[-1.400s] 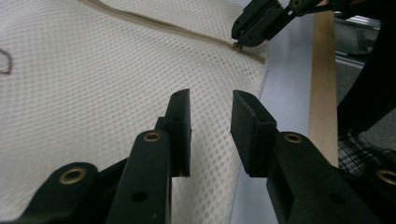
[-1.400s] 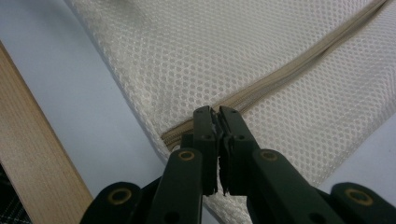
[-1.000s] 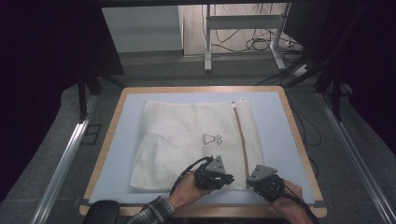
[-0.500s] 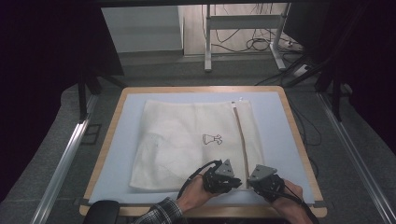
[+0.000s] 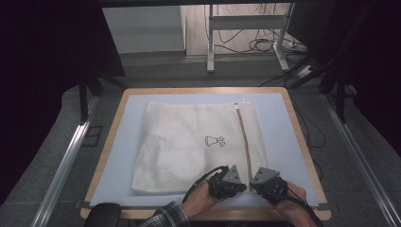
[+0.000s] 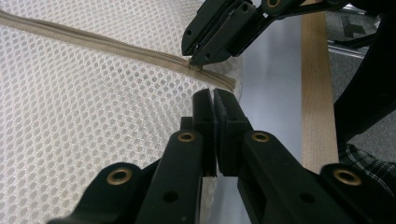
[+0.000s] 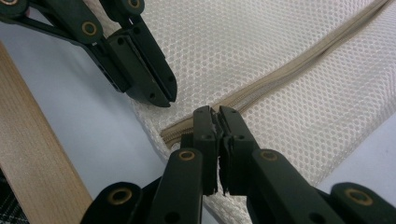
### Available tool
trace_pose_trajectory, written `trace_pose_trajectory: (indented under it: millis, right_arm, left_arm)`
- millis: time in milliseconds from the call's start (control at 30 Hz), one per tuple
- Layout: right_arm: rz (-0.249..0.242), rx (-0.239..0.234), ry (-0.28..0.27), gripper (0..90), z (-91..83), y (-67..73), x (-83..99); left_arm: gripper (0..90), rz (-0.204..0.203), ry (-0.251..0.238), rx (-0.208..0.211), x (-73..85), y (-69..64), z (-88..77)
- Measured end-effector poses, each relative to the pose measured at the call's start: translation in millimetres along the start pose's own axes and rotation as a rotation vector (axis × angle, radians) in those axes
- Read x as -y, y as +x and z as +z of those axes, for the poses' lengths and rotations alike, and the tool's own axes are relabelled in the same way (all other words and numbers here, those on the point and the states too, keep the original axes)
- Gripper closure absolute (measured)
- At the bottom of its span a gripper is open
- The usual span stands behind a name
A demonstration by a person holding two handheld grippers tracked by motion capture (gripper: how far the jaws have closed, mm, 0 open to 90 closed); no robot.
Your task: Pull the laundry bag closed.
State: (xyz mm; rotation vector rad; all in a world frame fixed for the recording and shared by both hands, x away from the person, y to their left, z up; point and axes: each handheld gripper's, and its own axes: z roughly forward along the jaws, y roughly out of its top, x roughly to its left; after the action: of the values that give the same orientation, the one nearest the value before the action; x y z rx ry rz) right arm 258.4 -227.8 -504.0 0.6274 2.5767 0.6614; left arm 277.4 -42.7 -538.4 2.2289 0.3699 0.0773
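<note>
The mesh bag (image 5: 196, 144) lies flat on the blue mat (image 5: 279, 137) of the table (image 5: 302, 142), its near edge at the person's side. It is off-white open-weave netting with a small black printed mark near the middle and a beige zipper (image 5: 244, 142) running from the far edge to the near edge, right of centre.

Handling, as judged: light, limp and thin. It will drape and bunch rather than keep its shape, and a single pinch is likely to lift one layer alone. The weave gives some purchase but could snag on a jaw corner. The zipper tape is the firmest part and the best place to take hold; the near corner is the alternative.

Left tool (image 6: 215, 100): its jaws have just closed fully. Its tips rest at the near corner of the bag, just short of the zipper end; whether a fold of mesh is pinched between them cannot be told.

Right tool (image 7: 215, 116): jaws together, tips on the near end of the zipper. Something small and pale shows between them, probably the pull or tape, but this is not certain.

The two tools stand just beside each other, apart.
</note>
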Motion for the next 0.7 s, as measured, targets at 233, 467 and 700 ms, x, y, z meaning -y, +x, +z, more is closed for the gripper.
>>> trace_pose_trajectory:
  millis: [233,467,700]
  right_arm:
    - [0.003,-0.005,-0.008,85.3,1.4,-3.2,0.8]
    - [0.010,0.002,-0.010,85.4,5.2,-9.9,-1.0]
    - [0.013,0.012,-0.011,85.4,7.8,-14.6,-2.7]
  left_arm:
    - [89.0,0.008,0.014,0.001,0.3,1.5,-0.9]
    - [89.1,0.030,0.017,-0.012,0.3,0.4,-1.1]
    - [89.0,0.030,0.022,-0.009,0.3,1.2,-1.6]
